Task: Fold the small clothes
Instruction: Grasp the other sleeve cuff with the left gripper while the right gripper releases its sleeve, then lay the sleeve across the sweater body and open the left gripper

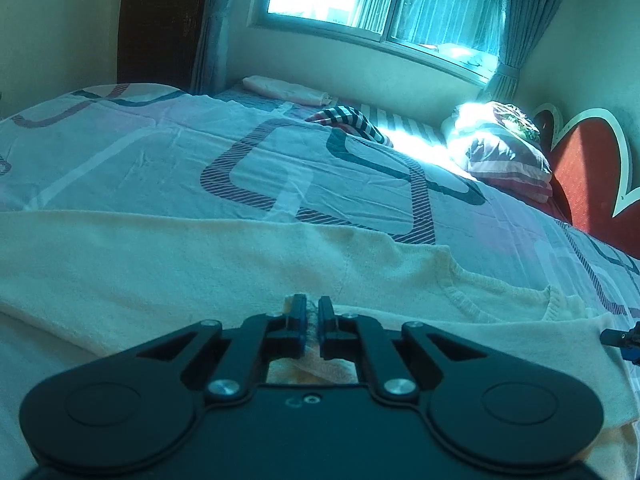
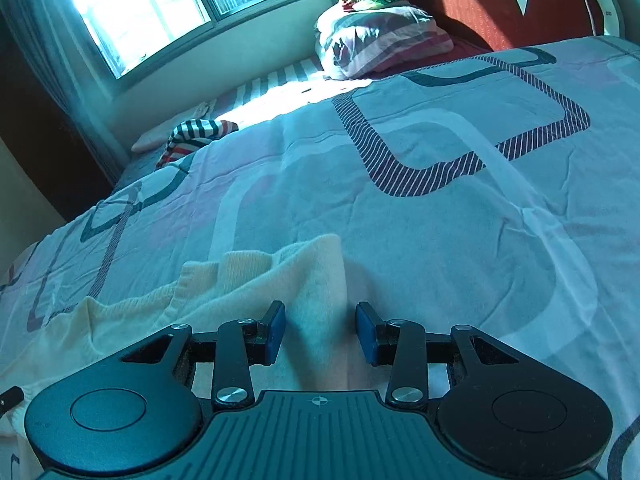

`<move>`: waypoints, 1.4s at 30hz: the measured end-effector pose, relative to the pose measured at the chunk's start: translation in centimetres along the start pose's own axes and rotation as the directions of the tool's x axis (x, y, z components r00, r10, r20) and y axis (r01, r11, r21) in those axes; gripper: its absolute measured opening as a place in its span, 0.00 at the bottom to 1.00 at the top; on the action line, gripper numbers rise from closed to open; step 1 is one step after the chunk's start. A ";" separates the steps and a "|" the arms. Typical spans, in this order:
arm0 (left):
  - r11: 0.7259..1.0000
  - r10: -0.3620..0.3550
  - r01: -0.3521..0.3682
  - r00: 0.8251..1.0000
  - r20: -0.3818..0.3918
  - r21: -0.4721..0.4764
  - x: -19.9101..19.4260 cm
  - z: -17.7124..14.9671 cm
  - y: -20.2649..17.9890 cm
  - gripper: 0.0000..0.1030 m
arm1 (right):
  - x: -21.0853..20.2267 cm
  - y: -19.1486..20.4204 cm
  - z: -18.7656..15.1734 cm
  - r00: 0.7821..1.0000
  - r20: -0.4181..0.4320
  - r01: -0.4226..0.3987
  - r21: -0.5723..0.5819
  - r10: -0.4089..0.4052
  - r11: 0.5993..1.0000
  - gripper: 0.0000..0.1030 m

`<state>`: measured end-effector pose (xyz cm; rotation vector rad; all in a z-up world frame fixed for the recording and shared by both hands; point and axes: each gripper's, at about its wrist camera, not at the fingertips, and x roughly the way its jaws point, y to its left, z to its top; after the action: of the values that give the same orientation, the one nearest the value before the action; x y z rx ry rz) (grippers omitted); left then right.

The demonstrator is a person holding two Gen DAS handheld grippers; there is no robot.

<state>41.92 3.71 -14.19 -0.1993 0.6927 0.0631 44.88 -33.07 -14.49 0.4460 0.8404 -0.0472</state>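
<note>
A cream knitted sweater [image 1: 200,264] lies spread on the patterned bedspread [image 1: 160,160], its ribbed neckline [image 1: 500,296] to the right. My left gripper [image 1: 311,308] is shut on a fold of the sweater near its front edge. In the right wrist view the same sweater [image 2: 256,280] lies on the bedspread [image 2: 440,220]. My right gripper [image 2: 321,322] is open, its blue pads [image 2: 276,328] on either side of a raised ridge of the sweater's cloth. The right gripper's tip also shows in the left wrist view [image 1: 624,338].
A striped garment [image 1: 352,120] lies at the far side of the bed, also in the right wrist view [image 2: 196,136]. A pillow [image 1: 504,152] with folded clothes on top rests against the red headboard [image 1: 588,176]. A pink folded cloth [image 1: 288,90] lies under the window.
</note>
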 end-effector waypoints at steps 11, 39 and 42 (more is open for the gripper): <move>0.990 0.093 -0.092 0.996 -0.003 0.107 0.2 -0.6 -1.1 0.35 | -1.2 1.0 -0.3 0.986 0.080 0.157 -0.119 -0.148 0.980 0.08; 0.968 0.027 0.016 0.985 -0.170 0.249 0.3 -1.7 -5.5 0.55 | -3.3 7.6 -6.8 0.990 0.025 0.138 -0.327 -0.137 0.935 0.46; 0.968 0.028 0.017 0.984 -0.175 0.251 0.3 -1.6 -5.5 0.55 | -2.9 8.7 -7.9 0.988 -0.006 0.141 -0.373 -0.154 0.917 0.46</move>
<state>41.78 -1.99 -14.69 0.0425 0.8719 -0.0387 39.18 -22.42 -13.78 0.0245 0.8938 -0.0180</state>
